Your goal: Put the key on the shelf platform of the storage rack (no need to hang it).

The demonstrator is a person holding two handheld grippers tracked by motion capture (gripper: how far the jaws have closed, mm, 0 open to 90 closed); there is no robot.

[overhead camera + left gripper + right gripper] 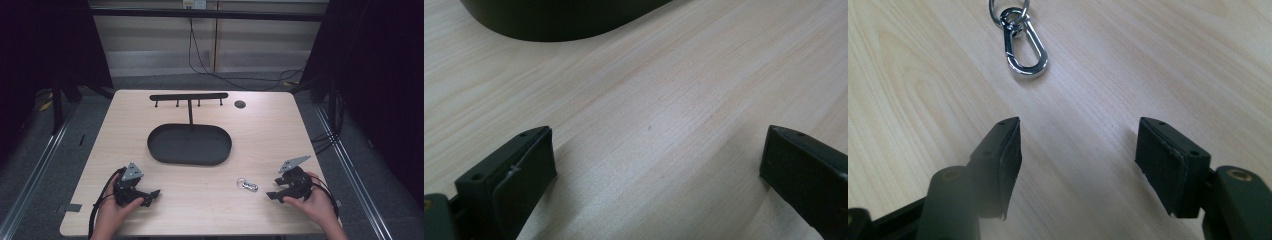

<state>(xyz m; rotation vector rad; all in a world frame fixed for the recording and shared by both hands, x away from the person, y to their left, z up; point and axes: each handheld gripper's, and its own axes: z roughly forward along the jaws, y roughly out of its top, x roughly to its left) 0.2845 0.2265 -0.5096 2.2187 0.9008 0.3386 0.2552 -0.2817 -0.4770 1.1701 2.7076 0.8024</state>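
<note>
A silver key-ring clip (247, 185) lies flat on the wooden table (210, 205), right of centre near the front. My right gripper (273, 195) rests low on the table just right of the clip, jaws pointing left toward it and open with nothing between them. In the right gripper view the clip (1023, 42) lies ahead of the open jaws, apart from them; the right gripper (1079, 142) hovers over bare wood. My left gripper (153, 195) sits at the front left, held by a hand, jaws pointing right. Its wide-open jaws frame bare wood in the left gripper view (659, 150).
A black oval tray (189, 144) sits in the table's middle, its rim (564, 30) at the top of the left gripper view. Behind it stands a black T-shaped rack with hooks (189, 97). A dark round hole (240, 104) marks the table's back right.
</note>
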